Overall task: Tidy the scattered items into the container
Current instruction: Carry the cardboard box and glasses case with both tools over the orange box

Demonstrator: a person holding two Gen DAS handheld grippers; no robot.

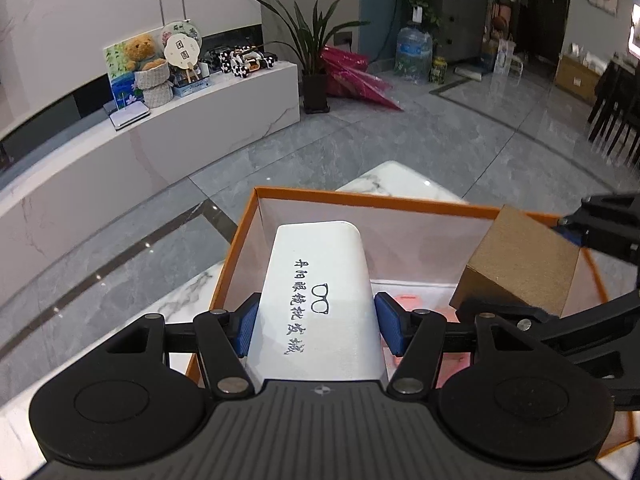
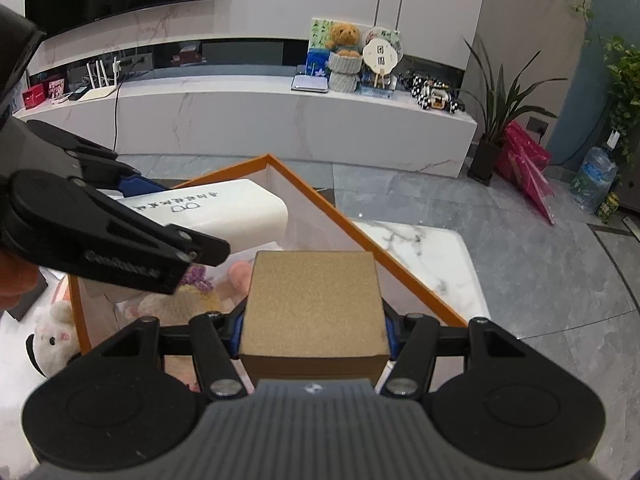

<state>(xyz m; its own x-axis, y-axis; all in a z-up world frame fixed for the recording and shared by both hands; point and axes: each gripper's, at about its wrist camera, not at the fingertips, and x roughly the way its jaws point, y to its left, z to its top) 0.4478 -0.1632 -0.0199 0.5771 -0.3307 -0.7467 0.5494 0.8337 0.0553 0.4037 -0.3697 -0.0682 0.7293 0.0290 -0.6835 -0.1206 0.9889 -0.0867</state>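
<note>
Two grippers each carry one item above the orange-rimmed box (image 1: 360, 199). Nearest in the left wrist view, the left gripper (image 1: 317, 320) has its blue pads (image 1: 390, 326) pressed on both sides of a white glasses case (image 1: 316, 280), jaws about half open around it. The right gripper (image 2: 314, 330) clamps a brown cardboard box (image 2: 314, 304) the same way. Below, inside the container, lie pink and plush items (image 2: 240, 274). A white plush toy (image 2: 52, 336) sits outside on the marble table (image 2: 420, 248). Farther off stands a teddy bear (image 2: 344, 40).
</note>
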